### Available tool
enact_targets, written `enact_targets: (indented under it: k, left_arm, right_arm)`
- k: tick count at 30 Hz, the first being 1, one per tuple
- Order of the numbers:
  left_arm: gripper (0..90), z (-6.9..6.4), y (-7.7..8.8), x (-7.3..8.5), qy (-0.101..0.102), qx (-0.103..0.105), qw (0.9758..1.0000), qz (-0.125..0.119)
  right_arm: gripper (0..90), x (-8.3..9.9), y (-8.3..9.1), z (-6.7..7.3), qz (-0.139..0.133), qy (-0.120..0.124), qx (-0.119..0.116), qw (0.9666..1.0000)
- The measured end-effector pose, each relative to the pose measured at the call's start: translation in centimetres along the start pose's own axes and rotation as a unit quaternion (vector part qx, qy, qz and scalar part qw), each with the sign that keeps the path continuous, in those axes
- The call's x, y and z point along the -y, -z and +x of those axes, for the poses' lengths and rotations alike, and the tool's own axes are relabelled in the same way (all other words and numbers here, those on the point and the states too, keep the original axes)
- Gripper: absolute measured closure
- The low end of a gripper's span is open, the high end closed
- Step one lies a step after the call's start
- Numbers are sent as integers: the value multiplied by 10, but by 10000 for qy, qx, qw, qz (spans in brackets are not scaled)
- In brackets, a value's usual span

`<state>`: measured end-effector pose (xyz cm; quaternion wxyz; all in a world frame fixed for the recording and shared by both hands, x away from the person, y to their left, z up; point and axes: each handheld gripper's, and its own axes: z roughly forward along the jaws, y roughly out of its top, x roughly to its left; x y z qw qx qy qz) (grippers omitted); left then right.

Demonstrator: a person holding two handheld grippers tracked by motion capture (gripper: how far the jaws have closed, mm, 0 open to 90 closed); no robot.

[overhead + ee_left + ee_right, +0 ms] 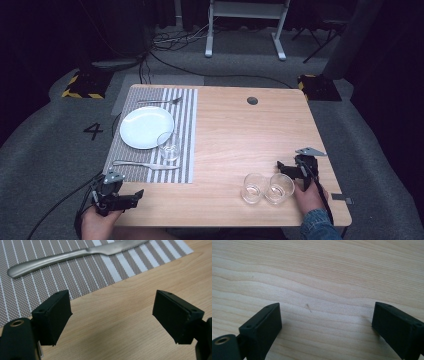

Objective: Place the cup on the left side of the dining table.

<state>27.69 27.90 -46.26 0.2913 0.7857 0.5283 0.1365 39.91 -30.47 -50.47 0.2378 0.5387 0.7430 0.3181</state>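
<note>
Left gripper view – gripper (111, 317) jaws apart over grained wood, near smooth steel knife (72, 255).

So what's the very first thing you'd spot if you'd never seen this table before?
Probably the striped placemat at the table's left side, set with a white plate, a fork beyond it, a knife on the near side and a clear glass touching the plate's rim. Next, two empty glasses stand side by side near the right front edge, beside the right hand-held gripper. The left hand-held gripper waits open at the near left corner.
</note>
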Motion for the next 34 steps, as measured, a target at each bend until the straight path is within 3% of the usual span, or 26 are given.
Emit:
enact_targets:
  k: [7, 14, 19, 24, 30, 34]
  left_arm:
    - [156, 6, -13, 6, 129, -3, 9995, 274]
    - [150, 4, -22, 9, 141, -212, 9981, 554]
    - [148, 5, -24, 12, 60, -392, 9984, 397]
    - [81, 9, -30, 20, -42, -359, 9993, -84]
    - [0, 12, -37, 31, -113, -299, 9974, -642]
    - [3, 12, -36, 31, -120, -289, 9974, -650]
  right_arm:
    - [90, 0, 0, 0, 0, 1, 1, 10000]
    - [89, 0, 0, 0, 0, 1, 1, 10000]
    - [90, 0, 0, 0, -1, 1, 1, 10000]
    - [89, 0, 0, 0, 0, 1, 1, 10000]
    - [90, 0, 0, 0, -1, 0, 2, 10000]
    - [89, 0, 0, 0, 0, 1, 2, 10000]
